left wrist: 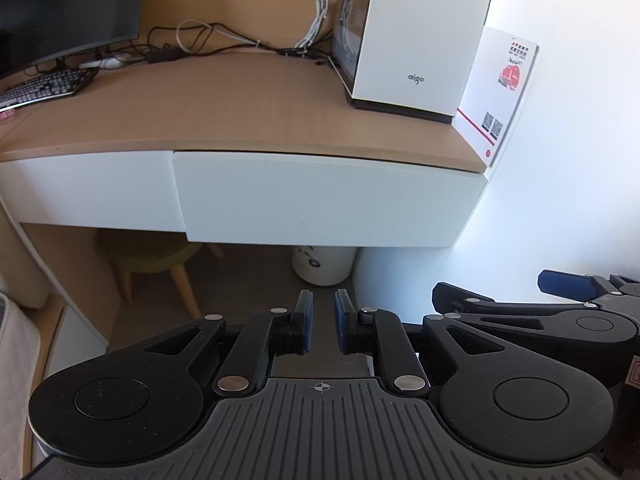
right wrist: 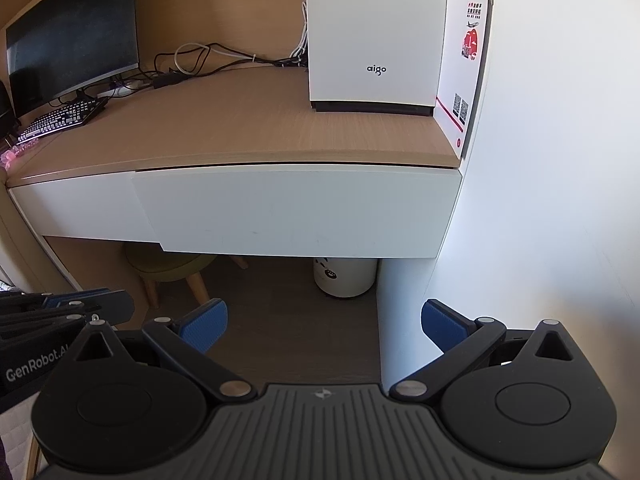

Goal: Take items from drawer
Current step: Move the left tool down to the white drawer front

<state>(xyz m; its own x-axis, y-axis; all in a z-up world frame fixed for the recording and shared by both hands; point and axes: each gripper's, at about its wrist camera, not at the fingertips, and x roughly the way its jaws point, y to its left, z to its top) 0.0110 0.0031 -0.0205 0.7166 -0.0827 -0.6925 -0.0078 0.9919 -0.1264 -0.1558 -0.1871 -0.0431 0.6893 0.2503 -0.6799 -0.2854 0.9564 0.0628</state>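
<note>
I have both claws hanging in front of the counter [left wrist: 248,92], a pale wood-grain slab with a smooth matte surface. Under its front edge sits the drawer [left wrist: 328,200], a flat white panel with no visible handle, pushed in with only a thin seam showing beneath the slab; a second white panel [left wrist: 88,188] lies to its left.

My left claw [left wrist: 323,322] has its ribbed blue pads drawn nearly together with a narrow slit between them and nothing pinched. My right claw [right wrist: 324,326] is spread wide, its textured blue pads [right wrist: 206,326] angled outward and empty. Both are well short of the drawer front.

On the counter stands a tall, boxy white computer case [right wrist: 376,32] with a dark base, and a glossy white card [right wrist: 464,72] with red print leans against the wall beside it. Further left are a tangle of cables [right wrist: 200,64], a dark monitor [right wrist: 72,36] and a black keyboard [right wrist: 60,120]. Beneath the counter I see a round stool [right wrist: 168,268] with wooden legs and a white cylindrical bin [right wrist: 346,276] on the wood floor.
</note>
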